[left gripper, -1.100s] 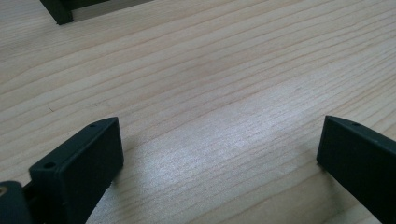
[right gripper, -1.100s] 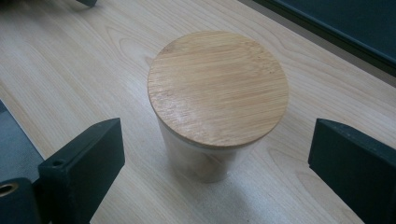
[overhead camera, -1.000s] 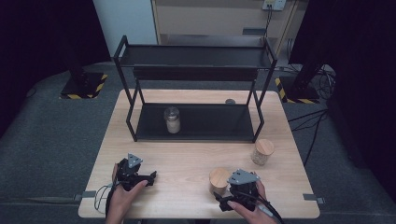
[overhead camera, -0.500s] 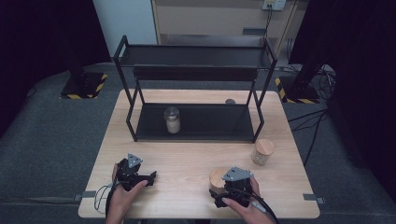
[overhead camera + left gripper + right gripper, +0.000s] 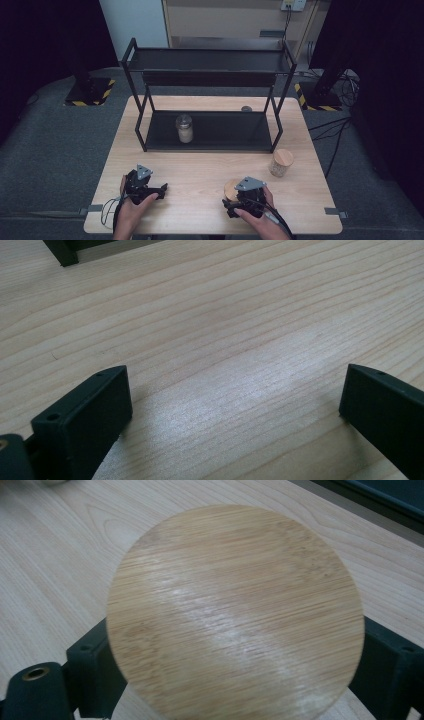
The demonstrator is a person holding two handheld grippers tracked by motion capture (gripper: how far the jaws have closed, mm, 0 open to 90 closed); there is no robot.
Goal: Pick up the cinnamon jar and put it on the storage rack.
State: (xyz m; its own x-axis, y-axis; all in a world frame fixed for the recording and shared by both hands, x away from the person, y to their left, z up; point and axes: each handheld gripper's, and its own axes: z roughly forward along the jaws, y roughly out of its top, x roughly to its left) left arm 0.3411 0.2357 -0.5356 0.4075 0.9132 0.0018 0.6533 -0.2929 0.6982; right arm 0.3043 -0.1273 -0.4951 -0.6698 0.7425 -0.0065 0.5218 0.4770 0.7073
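Right now my right tool (image 5: pixel 235 204) sits over the round jar with the bamboo lid (image 5: pixel 231 189), near the front edge of the pale wooden surface (image 5: pixel 200 172). Its jaws have just been closing, with the jar between them. In the right gripper view the bamboo lid (image 5: pixel 235 615) hides the pads, so I cannot tell whether they already press on the glass. My left tool (image 5: pixel 159 190) rests on the surface with its jaws wide apart and nothing between them; bare wood shows there in the left gripper view.

To do this grasp well, I judge I should keep the jar centred between the jaws, seat them below the lid's rim on the body, and close evenly so it doesn't skid or tip. I'd hold the wrist level before lifting.

A second lidded jar (image 5: pixel 281 162) stands near the right edge, and a third jar (image 5: pixel 184 128) stands on the lower shelf of the black metal rack (image 5: pixel 210 79)
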